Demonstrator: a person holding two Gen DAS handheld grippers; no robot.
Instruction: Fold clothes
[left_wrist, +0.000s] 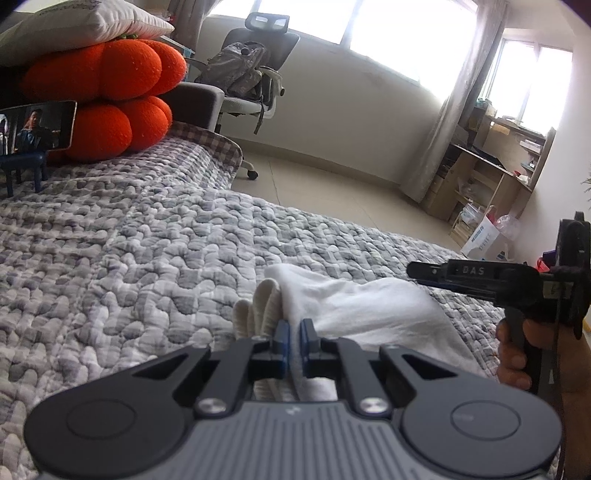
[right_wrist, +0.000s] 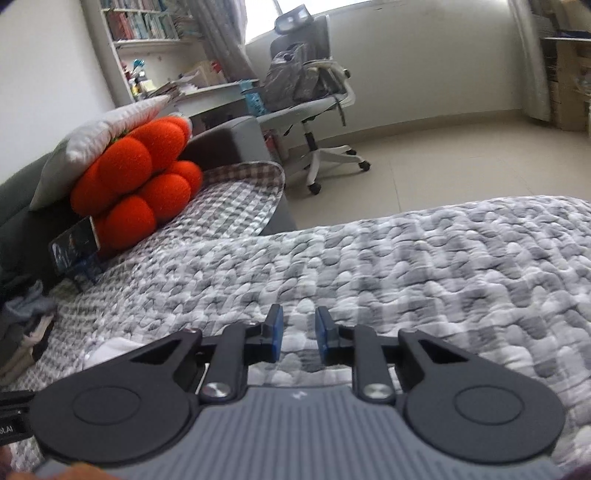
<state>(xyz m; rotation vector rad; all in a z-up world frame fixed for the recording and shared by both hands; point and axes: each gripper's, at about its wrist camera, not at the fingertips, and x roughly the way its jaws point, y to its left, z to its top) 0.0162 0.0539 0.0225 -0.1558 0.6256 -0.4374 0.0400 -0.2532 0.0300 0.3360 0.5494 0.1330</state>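
Observation:
A white garment (left_wrist: 354, 306) with a ribbed cuff or sock-like end (left_wrist: 264, 306) lies on the grey quilted bedspread (left_wrist: 147, 236). My left gripper (left_wrist: 294, 334) is shut on a fold of this white cloth, which runs between its blue pads. In the left wrist view the right gripper's black body (left_wrist: 480, 277) hangs at the right edge, held by a hand (left_wrist: 513, 354), beside the garment. In the right wrist view my right gripper (right_wrist: 298, 332) stands open over the bare bedspread (right_wrist: 406, 266) with nothing between its blue pads. A bit of white cloth (right_wrist: 110, 349) shows at its lower left.
Orange plush cushions (left_wrist: 107, 99) under a white pillow (left_wrist: 74, 26) and a phone on a blue stand (left_wrist: 37, 127) sit at the bed's far left. A pile of dark clothes (right_wrist: 26, 321) lies left. An office chair with a backpack (right_wrist: 306, 85) stands on the tiled floor beyond the bed.

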